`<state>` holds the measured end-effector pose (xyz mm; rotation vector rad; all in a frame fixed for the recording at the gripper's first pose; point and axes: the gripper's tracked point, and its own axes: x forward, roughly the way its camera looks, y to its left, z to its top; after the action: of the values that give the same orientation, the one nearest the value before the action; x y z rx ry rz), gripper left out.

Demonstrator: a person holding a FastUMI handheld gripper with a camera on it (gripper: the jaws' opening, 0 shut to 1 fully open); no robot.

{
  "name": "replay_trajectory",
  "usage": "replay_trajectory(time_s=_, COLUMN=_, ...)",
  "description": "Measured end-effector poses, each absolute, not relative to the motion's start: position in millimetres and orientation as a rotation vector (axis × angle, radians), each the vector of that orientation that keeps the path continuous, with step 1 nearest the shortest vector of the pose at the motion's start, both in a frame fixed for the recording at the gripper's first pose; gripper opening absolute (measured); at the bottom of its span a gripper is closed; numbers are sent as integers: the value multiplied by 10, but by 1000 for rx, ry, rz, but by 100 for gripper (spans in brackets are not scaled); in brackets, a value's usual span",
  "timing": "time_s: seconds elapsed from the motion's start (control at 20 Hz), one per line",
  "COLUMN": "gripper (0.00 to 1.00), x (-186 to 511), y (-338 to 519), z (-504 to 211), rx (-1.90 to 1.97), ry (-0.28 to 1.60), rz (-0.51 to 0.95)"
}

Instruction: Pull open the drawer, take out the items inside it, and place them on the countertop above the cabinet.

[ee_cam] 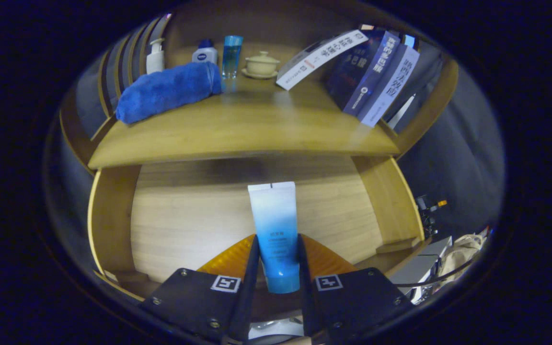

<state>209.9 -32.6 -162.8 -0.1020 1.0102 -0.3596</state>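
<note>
- gripper point(276, 258) is clamped on the tube point(275, 230), both fingers pressing its lower half, cap end pointing back toward the camera
- tube sits lifted above the open drawer point(185, 225), just below the countertop point(237, 129)
- my worry: the tube looks like soft, smooth plastic, so it could squish and slide out on the way up
- it could also clip the countertop's front edge
- up top: fuzzy rolled blue towel point(168, 91), leaning books point(372, 72), a few small bottles point(232, 55)
</note>
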Motion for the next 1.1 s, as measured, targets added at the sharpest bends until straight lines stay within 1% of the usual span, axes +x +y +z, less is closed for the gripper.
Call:
replay_trajectory(time_s=0.2, gripper=42, x=2221, y=-327, z=-1317, rx=-138, ry=947, rz=-370)
replay_trajectory(time_s=0.4, gripper=42, x=2566, y=-329, z=-1188, rx=-158, ry=908, rz=-331)
replay_trajectory(time_s=0.75, gripper=42, x=3257, y=-446, z=-1351, rx=-128, ry=892, rz=-250)
replay_trajectory(time_s=1.1, gripper=42, x=3755, y=-541, z=-1402, rx=-63, ry=813, rz=-207)
